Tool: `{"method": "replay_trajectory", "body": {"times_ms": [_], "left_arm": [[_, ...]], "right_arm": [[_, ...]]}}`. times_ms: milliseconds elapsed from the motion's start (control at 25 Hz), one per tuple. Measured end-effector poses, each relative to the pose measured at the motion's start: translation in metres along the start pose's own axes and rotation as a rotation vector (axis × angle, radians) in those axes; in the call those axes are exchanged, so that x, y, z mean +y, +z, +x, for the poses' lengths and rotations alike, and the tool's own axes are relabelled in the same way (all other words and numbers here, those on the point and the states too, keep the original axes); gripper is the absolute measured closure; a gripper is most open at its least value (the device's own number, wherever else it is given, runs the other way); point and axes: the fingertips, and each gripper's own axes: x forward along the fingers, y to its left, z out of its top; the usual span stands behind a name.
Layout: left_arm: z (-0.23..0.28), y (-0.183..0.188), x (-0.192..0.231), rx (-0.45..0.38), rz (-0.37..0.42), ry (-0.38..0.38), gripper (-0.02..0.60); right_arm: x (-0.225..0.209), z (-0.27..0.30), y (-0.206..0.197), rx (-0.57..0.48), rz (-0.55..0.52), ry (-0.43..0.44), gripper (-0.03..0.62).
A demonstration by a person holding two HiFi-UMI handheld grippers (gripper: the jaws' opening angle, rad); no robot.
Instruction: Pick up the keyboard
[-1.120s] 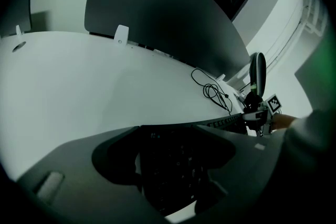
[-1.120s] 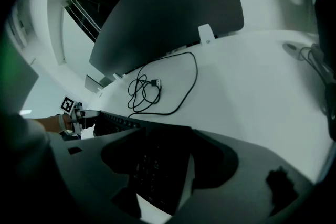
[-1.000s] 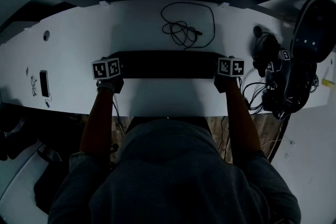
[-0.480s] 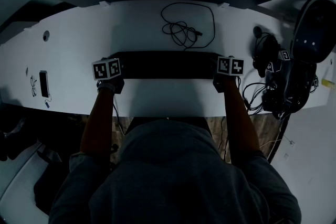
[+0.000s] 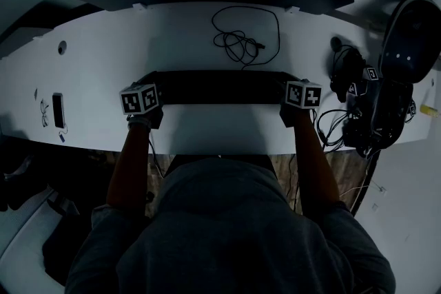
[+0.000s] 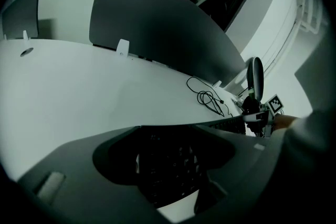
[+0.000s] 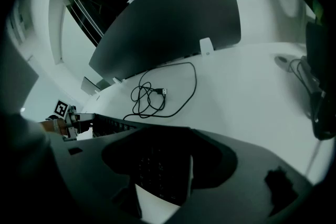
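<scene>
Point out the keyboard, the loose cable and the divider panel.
keyboard [image 5: 220, 87], head view, middle of its top face.
cable [image 5: 234, 41], head view, the tangled coil near its plug.
divider panel [image 7: 173, 23], right gripper view, centre of its dark face.

grey hooded sweatshirt, bare forearms

Left forearm and right forearm reach forward, roughly parallel; left gripper and right gripper (marker cubes uppermost) each clamp one end of the keyboard
</scene>
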Motion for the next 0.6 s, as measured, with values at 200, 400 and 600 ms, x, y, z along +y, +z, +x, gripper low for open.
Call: {"method": "replay_trajectory", "body": {"times_ms": [200,400,600], "left_arm": [[-0.014,0.014,-0.005,-0.063,0.031,0.000,0.276],[-0.032,0.034,-0.017,-0.132,0.062,-0.014,0.278],[-0.054,0.058,-0.029,-0.207,0.114,-0.004,0.278]], "right_arm": [[0.012,-0.015,0.015,-0.057,-0.037,0.003,0.315],[0.025,-0.036,0.037,-0.136,-0.090,0.010,0.315],[0.039,-0.056,0.056,-0.214,-0.125,0.032,0.315]]}}
